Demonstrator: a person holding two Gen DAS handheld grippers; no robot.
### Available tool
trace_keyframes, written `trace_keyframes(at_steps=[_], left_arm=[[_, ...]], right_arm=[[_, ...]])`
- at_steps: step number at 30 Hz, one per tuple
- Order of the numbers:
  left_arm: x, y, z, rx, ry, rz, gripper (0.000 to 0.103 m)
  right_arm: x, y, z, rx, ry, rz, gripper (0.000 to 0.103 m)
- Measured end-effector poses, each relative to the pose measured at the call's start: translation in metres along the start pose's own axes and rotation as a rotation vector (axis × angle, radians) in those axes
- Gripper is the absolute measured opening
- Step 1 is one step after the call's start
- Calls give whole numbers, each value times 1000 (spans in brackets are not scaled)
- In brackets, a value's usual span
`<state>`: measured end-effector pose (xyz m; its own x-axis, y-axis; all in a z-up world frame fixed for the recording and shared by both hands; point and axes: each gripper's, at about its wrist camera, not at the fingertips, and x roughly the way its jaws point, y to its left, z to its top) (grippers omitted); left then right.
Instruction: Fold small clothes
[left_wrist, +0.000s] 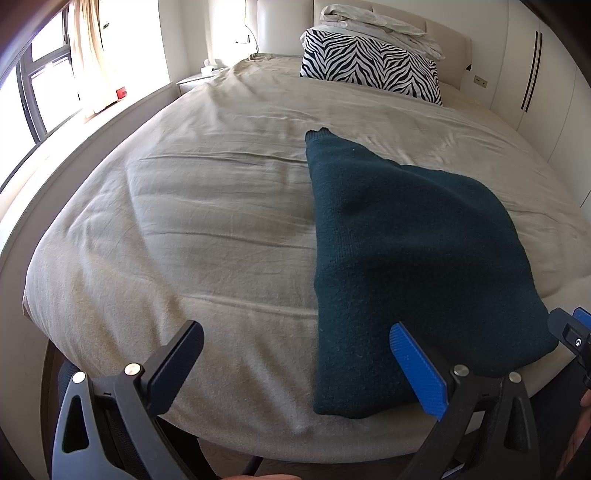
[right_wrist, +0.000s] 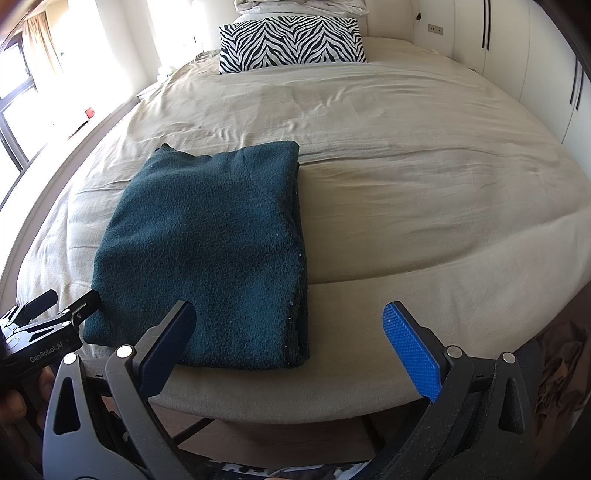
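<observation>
Before you: one folded knit garment (right_wrist: 207, 251), dark teal throughout, lying on a bed sheet (right_wrist: 406, 147) of plain beige. At the head of the bed you have a pillow (right_wrist: 290, 44) in a black-and-white zebra stripe, with off-white bedding (left_wrist: 380, 26) heaped on it. Your left gripper (left_wrist: 295, 365) and right gripper (right_wrist: 291, 343) each carry one black finger pad and one bright blue pad on dark grey frames.
</observation>
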<state>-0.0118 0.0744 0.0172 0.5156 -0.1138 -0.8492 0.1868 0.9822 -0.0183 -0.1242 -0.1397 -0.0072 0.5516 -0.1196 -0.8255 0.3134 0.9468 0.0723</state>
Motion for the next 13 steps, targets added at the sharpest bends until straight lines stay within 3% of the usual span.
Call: trace_keyframes(at_steps=[13], left_arm=[[0,0,0,0,0,-1,103]], right_arm=[[0,-1,-1,0,1,5,103]])
